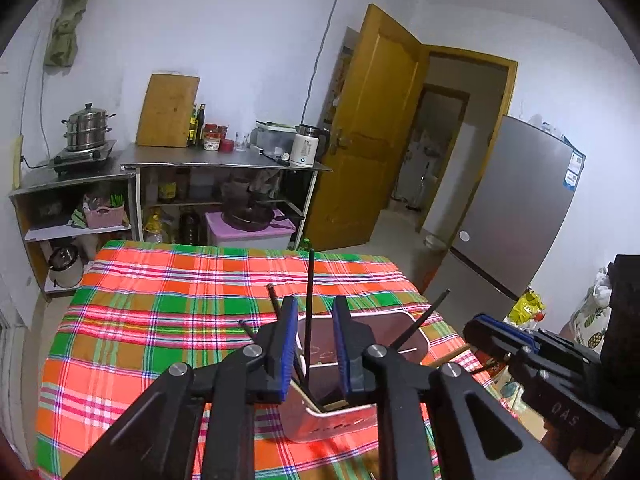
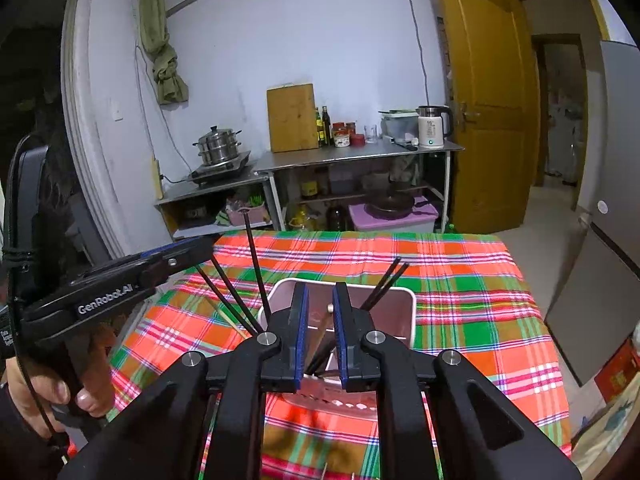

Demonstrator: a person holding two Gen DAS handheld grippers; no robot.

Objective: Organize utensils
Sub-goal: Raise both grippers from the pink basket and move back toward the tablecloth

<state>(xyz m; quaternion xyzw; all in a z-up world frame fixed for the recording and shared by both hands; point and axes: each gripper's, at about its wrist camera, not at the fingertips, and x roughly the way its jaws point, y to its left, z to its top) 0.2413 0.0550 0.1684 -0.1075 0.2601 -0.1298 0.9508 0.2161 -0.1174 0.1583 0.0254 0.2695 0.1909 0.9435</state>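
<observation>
The left gripper [image 1: 316, 344] is held slightly parted, a black chopstick [image 1: 309, 312] standing upright between its blue pads, untouched as far as can be seen. The right gripper [image 2: 321, 328] is likewise narrowly parted – nothing is clamped. Just beyond and below both sits the pink utensil holder [image 2: 400, 320] on the plaid tablecloth [image 2: 460, 280], with dark chopsticks leaning inside.

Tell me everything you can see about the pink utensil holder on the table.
The utensil holder is a pale pink box, seemingly plastic, with rounded corners, an open top and slots along its near base. It stands upright on the plaid tablecloth. Several black chopsticks lean inside against its rim, with a light wooden-looking utensil among them. Both grippers hover at its near side; neither visibly touches it.
</observation>
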